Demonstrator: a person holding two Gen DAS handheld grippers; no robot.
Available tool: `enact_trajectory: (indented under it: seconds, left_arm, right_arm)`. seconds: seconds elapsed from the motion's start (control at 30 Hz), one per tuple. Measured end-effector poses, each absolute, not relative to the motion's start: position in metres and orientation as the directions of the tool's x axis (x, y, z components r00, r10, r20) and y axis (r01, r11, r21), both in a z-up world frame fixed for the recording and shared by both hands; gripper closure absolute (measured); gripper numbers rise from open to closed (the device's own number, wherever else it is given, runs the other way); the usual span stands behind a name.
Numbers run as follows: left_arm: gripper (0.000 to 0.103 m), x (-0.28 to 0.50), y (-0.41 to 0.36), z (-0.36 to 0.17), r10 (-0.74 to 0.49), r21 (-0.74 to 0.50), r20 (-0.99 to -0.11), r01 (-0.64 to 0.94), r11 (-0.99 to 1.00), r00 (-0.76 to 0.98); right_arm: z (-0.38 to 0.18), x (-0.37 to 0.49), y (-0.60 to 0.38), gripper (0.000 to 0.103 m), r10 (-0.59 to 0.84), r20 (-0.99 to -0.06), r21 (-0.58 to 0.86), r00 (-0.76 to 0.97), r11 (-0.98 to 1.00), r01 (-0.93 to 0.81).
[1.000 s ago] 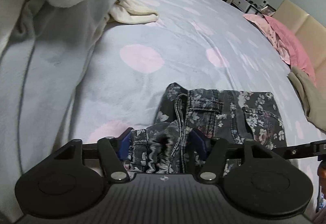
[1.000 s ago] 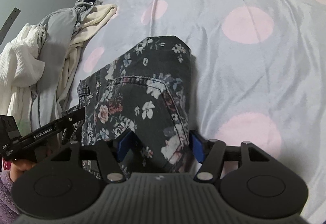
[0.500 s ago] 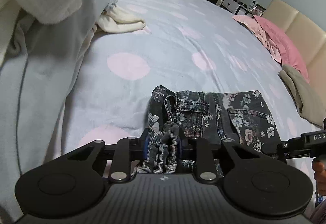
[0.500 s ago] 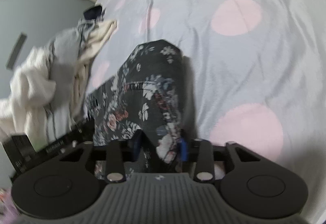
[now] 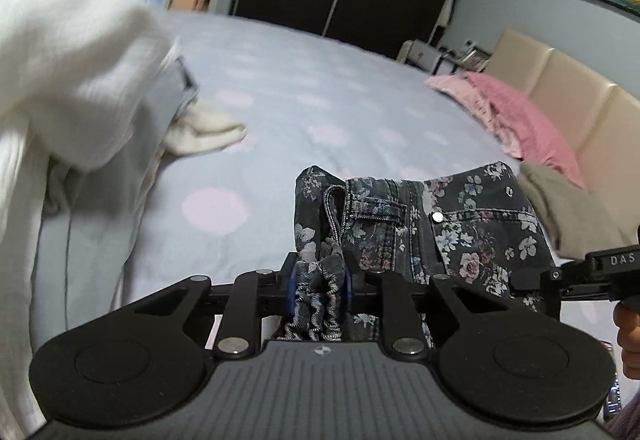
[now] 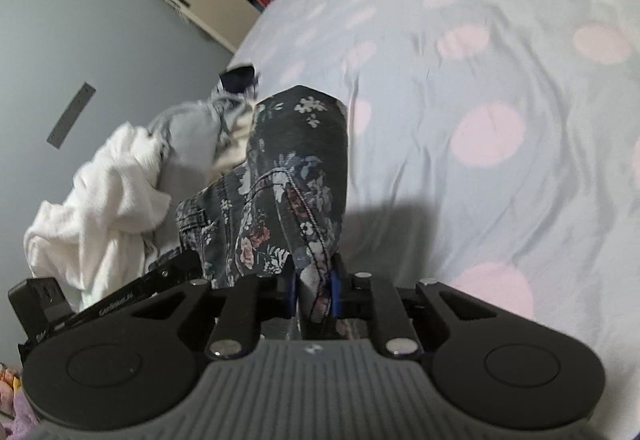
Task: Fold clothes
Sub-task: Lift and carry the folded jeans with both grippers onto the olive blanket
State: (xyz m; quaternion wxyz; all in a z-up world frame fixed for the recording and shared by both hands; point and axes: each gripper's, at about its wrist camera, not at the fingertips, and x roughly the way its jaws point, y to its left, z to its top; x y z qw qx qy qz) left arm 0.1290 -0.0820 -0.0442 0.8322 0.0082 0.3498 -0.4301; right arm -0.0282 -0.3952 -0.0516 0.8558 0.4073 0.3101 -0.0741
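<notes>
Floral jeans [image 5: 448,224] stretched crosswise between claws, left claw [image 5: 320,290] and right claw [image 6: 314,290] closing, each pinching an edge

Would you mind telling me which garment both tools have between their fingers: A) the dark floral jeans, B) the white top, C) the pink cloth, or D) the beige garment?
A: the dark floral jeans are bunched in the closing left tool and right tool.

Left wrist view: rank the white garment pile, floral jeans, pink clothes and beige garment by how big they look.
1. White garment pile, though it lies nearest the lens, which inflates it.
2. Floral jeans.
3. Pink clothes and beige garment look alike; the pink lies farther off, so I won't rank them.
</notes>
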Motion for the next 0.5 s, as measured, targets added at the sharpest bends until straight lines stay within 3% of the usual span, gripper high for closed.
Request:
enact_trajectory:
  seconds: [0.5]
  left_arm:
    - [0.085,0.056,-0.210,0.021,-0.864,-0.375,-0.471,0.847,0.376,0.175]
  right_arm:
    - [0.043,-0.165,-0.483,0.086,-0.058,-0.533,0.593,0.844,0.686,0.421]
